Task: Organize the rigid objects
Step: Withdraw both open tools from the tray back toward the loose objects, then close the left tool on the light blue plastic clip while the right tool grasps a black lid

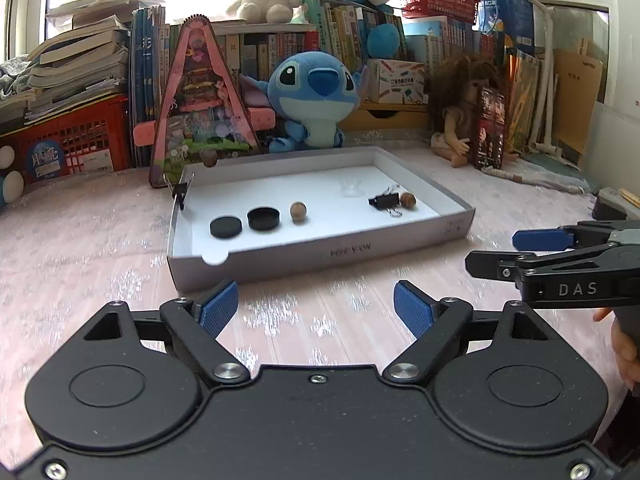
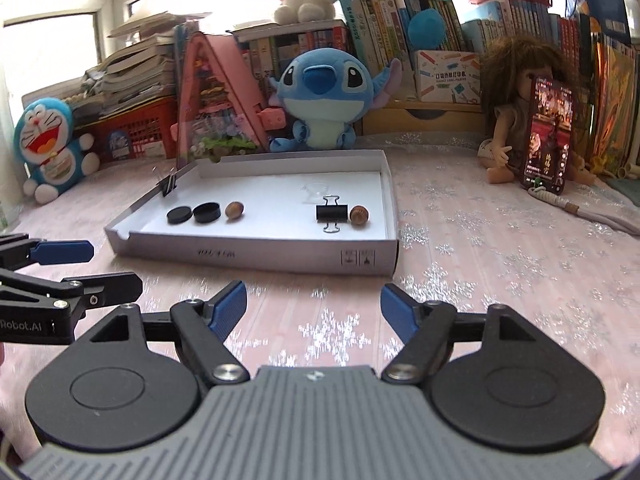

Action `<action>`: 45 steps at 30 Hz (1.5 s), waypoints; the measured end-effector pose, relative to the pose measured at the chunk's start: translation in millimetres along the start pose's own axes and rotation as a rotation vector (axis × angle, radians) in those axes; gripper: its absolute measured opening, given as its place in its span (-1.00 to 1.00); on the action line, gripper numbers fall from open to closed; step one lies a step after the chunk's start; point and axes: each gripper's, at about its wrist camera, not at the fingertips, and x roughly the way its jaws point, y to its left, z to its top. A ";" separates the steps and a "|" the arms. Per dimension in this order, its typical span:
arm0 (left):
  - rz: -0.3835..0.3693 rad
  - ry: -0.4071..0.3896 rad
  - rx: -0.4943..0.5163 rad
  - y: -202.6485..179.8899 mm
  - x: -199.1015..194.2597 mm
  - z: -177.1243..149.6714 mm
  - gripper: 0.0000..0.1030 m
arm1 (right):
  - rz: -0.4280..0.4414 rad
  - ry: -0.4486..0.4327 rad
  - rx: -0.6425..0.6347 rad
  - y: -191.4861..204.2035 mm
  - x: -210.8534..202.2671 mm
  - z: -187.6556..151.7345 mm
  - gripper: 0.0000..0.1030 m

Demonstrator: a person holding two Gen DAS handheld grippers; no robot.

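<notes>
From the left wrist camera, the left claw (image 1: 316, 307) hangs released over the pink snowflake-patterned desk (image 1: 100, 240), its blue-padded fingers (image 1: 219, 307) spread wide with nothing between them. Just ahead lies the shallow white cardboard box lid (image 1: 320, 258), serving as a tray. Inside it, toward the left, a flat black round disc (image 1: 226, 227) sits just beside a black round cap (image 1: 263, 218), and a small brown wooden ball (image 1: 298, 212) stands next to the cap. Toward the right, a black binder clip (image 1: 385, 201) lies touching a second brown wooden ball (image 1: 408, 200), with a small clear plastic piece (image 1: 352, 188) behind them. Another black binder clip (image 1: 181, 192) is clamped on the lid's left wall. The right claw (image 1: 496, 252) reaches in from the right edge, its fingers apart and empty. A blue plush toy (image 1: 314, 100) sits behind the lid, before a row of books (image 1: 352, 28).

From the right wrist camera, the right claw (image 2: 314, 311) is likewise released, blue pads wide, above the desk (image 2: 500, 272) and short of the box lid (image 2: 256, 254). The disc (image 2: 177, 215), cap (image 2: 206, 213) and wooden ball (image 2: 234, 210) form a row at the left; the binder clip (image 2: 332, 213) and second ball (image 2: 359, 214) touch at the right. The left claw (image 2: 108, 266) enters from the left, fingers parted. A brown-haired doll (image 2: 516, 120) sits at the right behind a dark phone (image 2: 547, 136).
</notes>
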 end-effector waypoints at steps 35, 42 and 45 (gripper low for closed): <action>-0.025 0.031 0.025 -14.1 -47.8 -67.9 0.06 | 0.058 -0.103 -0.148 39.7 -47.2 -70.9 0.65; -0.042 0.030 0.016 -16.7 -48.5 -69.0 -0.15 | 0.073 -0.106 -0.154 38.0 -53.0 -74.7 0.65; -0.055 0.033 0.017 -19.0 -49.4 -70.2 -0.17 | 0.085 -0.107 -0.158 38.3 -55.9 -77.0 0.65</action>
